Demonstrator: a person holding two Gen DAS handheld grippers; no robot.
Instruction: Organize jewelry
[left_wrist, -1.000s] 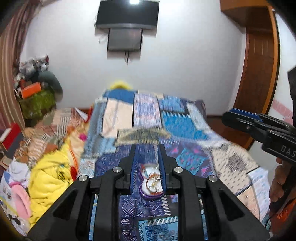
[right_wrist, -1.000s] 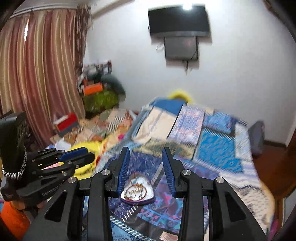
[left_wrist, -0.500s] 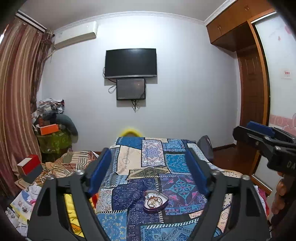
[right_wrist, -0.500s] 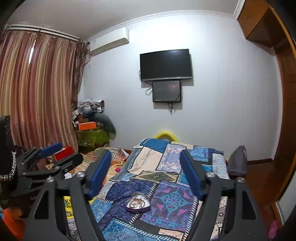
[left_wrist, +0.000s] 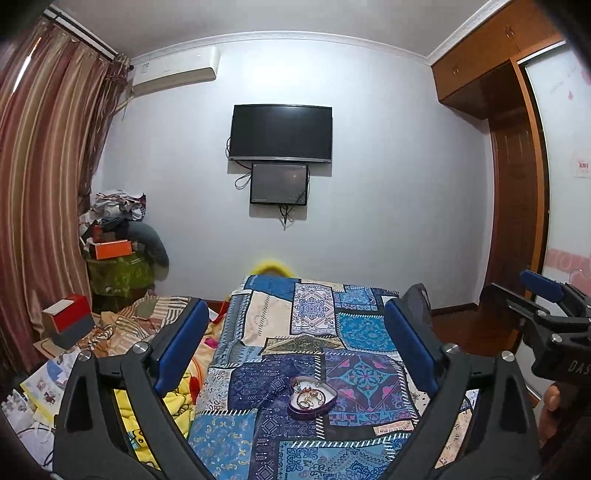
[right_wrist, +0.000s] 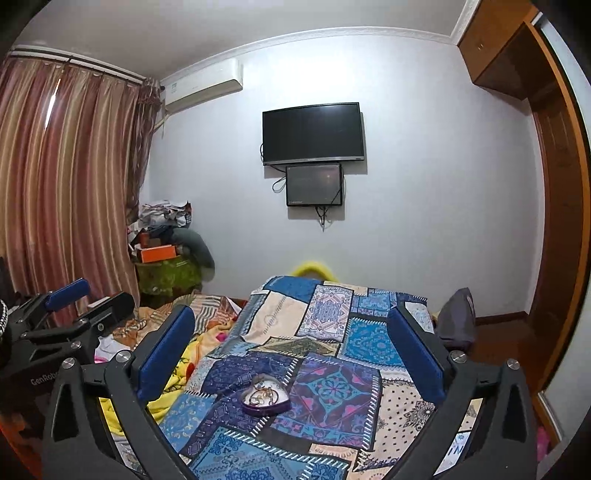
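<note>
- Left wrist view: the left gripper (left_wrist: 295, 343) is wide open and holds nothing. It hangs in the air, well apart from the heart-shaped box (left_wrist: 312, 398).
- The box sits open on the patchwork bedspread (left_wrist: 365, 328). Gold jewelry (left_wrist: 309, 394) lies inside it in a little heap. I think they are rings or bangles, but they are too small to be sure.
- In the right wrist view the right gripper (right_wrist: 291, 354) is wide open too, with nothing in it. The box (right_wrist: 265, 398) is low between its two blue pads (right_wrist: 166, 350), but far off.
- The bed is soft. A hard push down on the box could tip it, and the pieces could spill into the folds of the cloth.
- The pieces look tangled. Pulling one out may drag others along and drop them on the busy pattern, where they are hard to spot.
- The pieces are thin and shiny, so they may slip out of fat pads.
- Both tools aim at the same small box, so they could bump each other if both go in together.
</note>
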